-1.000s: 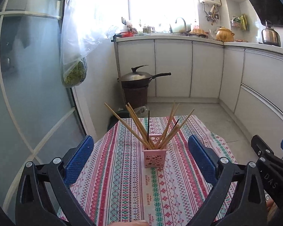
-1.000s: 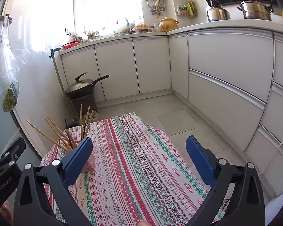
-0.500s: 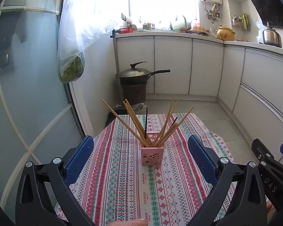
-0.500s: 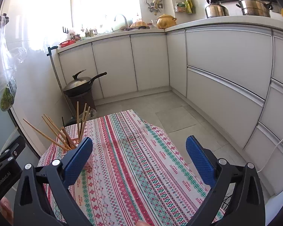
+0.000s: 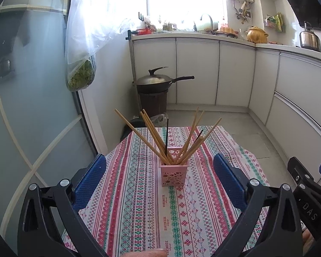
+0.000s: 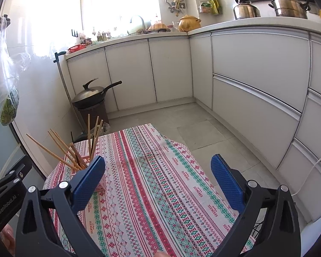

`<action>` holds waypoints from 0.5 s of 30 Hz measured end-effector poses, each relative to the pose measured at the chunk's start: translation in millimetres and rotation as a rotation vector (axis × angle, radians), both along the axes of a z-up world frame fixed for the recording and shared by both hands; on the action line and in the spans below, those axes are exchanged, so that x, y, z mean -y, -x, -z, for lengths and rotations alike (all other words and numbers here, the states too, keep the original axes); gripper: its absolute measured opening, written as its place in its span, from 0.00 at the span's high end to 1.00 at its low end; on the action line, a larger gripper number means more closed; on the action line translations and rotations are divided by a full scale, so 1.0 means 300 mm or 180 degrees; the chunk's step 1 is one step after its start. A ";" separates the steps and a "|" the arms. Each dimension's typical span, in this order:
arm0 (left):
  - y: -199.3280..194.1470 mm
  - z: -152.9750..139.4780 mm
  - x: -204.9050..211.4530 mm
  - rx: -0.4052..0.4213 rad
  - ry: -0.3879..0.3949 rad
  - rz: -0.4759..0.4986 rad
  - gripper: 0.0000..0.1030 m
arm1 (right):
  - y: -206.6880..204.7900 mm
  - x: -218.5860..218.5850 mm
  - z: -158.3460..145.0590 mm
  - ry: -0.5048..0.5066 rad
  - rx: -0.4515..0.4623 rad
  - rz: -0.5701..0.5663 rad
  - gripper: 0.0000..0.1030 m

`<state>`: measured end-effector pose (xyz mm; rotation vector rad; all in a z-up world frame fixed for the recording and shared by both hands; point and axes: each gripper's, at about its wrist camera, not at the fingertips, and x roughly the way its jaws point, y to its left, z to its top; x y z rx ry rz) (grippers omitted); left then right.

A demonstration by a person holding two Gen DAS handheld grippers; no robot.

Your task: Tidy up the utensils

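Pink holder (image 6: 100, 184) half hidden behind right gripper (image 6: 158, 178), both grippers' jaws spread

Pink holder (image 5: 174, 174), red-green striped tablecloth (image 5: 139, 203)

"DAS" on the right tool (image 5: 310, 192); "HANDMADE" repeated along the tablecloth (image 5: 139, 192).

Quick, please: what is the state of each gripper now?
Left gripper: open, holding nothing.
Right gripper: open, holding nothing.
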<state>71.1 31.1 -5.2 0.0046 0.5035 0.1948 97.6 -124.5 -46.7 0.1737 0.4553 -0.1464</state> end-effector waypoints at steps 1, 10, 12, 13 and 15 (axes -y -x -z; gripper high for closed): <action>-0.001 0.002 0.000 -0.0004 -0.0002 -0.0003 0.07 | 0.000 0.001 0.001 -0.0007 -0.0004 0.0001 0.06; -0.007 0.007 -0.001 -0.0031 0.0002 -0.0021 0.07 | -0.002 -0.003 -0.001 -0.0012 -0.0019 -0.0002 0.06; -0.006 0.008 0.000 -0.0035 -0.0004 -0.0023 0.07 | -0.002 -0.001 0.000 -0.0020 -0.0024 0.0000 0.06; -0.006 0.009 0.000 -0.0038 -0.0011 -0.0022 0.07 | -0.002 0.002 -0.001 -0.0023 -0.0026 0.0001 0.06; -0.006 0.011 0.001 -0.0040 -0.0017 -0.0024 0.07 | -0.002 0.003 -0.001 -0.0026 -0.0030 0.0002 0.06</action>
